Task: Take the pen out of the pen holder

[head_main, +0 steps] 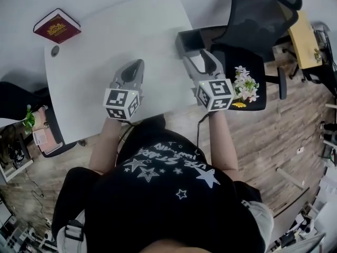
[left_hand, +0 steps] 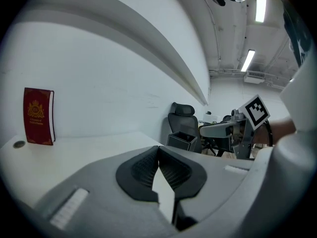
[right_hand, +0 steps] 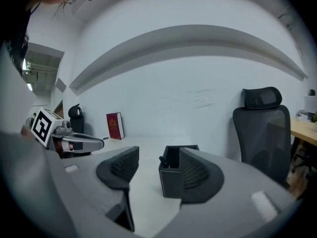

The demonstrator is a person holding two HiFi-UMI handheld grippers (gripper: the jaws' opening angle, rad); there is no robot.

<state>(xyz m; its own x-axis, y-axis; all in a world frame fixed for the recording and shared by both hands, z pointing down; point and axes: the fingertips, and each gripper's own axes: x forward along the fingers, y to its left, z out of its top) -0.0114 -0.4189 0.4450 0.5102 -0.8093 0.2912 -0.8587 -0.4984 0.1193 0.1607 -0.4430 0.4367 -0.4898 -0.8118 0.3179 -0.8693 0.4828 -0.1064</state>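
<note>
A black box-shaped pen holder (head_main: 190, 38) stands near the table's right edge. In the right gripper view the pen holder (right_hand: 171, 181) sits just beyond the open jaws, close against the right one, and the dark end of a pen (right_hand: 162, 160) pokes above its rim. My right gripper (head_main: 202, 57) is open, just short of the holder, with nothing held. My left gripper (head_main: 137, 66) rests over the white table (head_main: 105, 51) to the holder's left, and its pads (left_hand: 148, 165) meet at the tips with nothing between them.
A red book (head_main: 57, 26) lies at the table's far left with a small coin-like disc (head_main: 55, 50) beside it. A black office chair (head_main: 263, 15) with a flower-print cushion (head_main: 245, 84) stands right of the table. A wooden desk (head_main: 304, 36) is further right.
</note>
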